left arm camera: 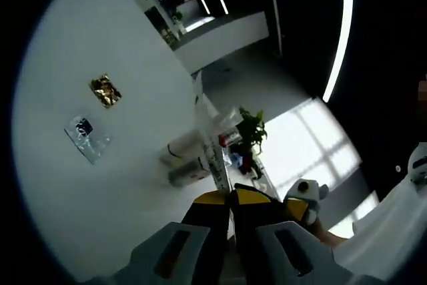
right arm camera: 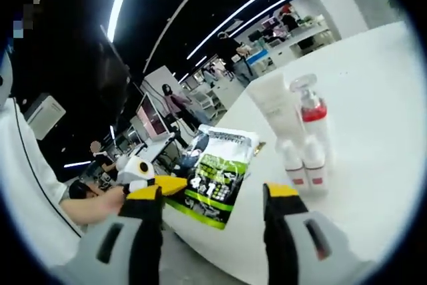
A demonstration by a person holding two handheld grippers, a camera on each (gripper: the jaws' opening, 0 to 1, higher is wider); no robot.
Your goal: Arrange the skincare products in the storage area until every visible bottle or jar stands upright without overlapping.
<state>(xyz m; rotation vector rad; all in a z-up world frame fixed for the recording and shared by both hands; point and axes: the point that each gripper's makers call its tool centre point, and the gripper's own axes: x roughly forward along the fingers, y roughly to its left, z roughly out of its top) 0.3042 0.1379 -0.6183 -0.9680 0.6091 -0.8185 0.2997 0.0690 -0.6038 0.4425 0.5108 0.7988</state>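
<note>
Nearest in the right gripper view, we see the right gripper (right arm camera: 215,208) with its yellow-tipped black jaws spread wide and nothing between them. Just past them, at the near edge of the round white table (right arm camera: 373,125), stands a green-and-white printed pouch (right arm camera: 217,175) reading "4 in 1"; its smaller print is too blurred for us to read. Further in along the table stand a white squeeze tube (right arm camera: 275,106), a clear pump bottle with a red band (right arm camera: 311,113) and two small white bottles with red labels (right arm camera: 303,165), all upright and crowded together, their labels unreadable.

In the left gripper view, the left gripper (left arm camera: 232,199) has its jaws pressed together, holding nothing we can see. Beyond, blurred containers (left arm camera: 187,159) cluster at the table's edge. Farther onto the white top lie a clear sachet (left arm camera: 87,137) and a gold foil packet (left arm camera: 105,91), well apart from the containers, their print illegible.
</note>
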